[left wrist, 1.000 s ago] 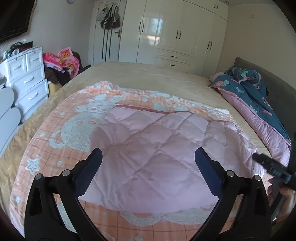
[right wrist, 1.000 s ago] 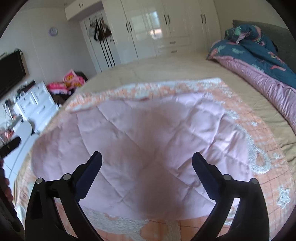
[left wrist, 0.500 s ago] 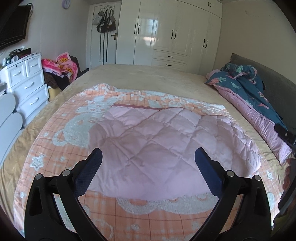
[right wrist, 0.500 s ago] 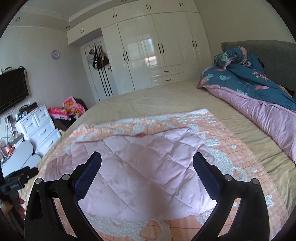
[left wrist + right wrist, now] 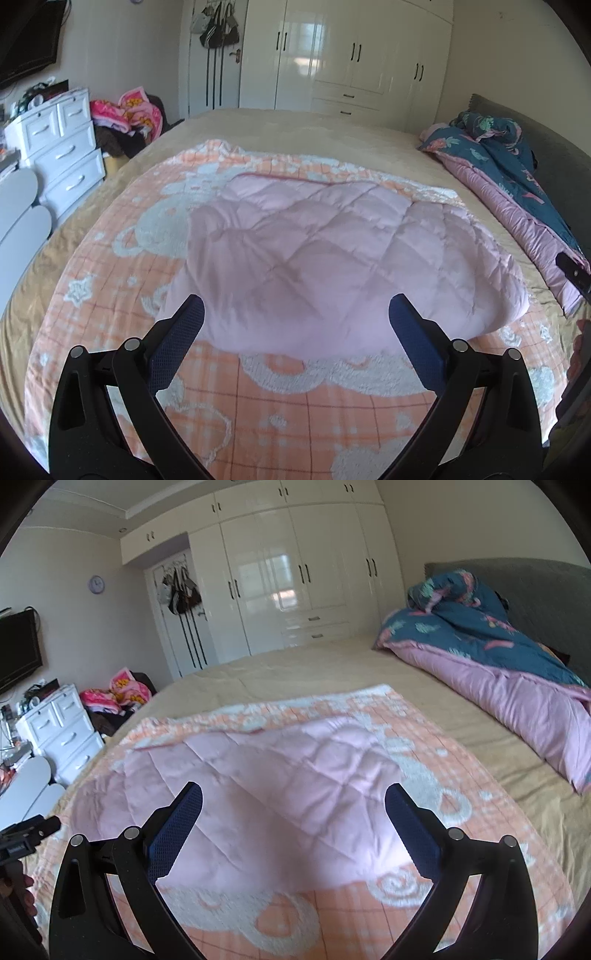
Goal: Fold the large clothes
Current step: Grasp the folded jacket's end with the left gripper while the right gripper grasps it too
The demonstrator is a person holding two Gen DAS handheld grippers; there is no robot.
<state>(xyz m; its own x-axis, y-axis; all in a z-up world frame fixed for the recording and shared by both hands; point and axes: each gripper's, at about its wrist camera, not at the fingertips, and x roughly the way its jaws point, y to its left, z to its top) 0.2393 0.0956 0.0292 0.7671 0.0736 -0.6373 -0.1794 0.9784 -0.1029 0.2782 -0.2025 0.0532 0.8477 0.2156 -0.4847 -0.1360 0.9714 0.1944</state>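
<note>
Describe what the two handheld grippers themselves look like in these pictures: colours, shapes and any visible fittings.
The left gripper and right gripper look identical: black plastic frames with cut-out slots, spreading into a V. Each carries two flat, dark blue fingers with a fine dotted grip texture, joined by round silver pivot pins. No cables, markings or sleeves are visible.

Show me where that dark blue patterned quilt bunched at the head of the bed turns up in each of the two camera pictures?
Left wrist view: the dark blue quilt lies at the right edge, against the grey headboard.
Right wrist view: the same quilt sits upper right, heaped higher and looking larger.
Shared landmark: the white wardrobe behind the bed.
</note>
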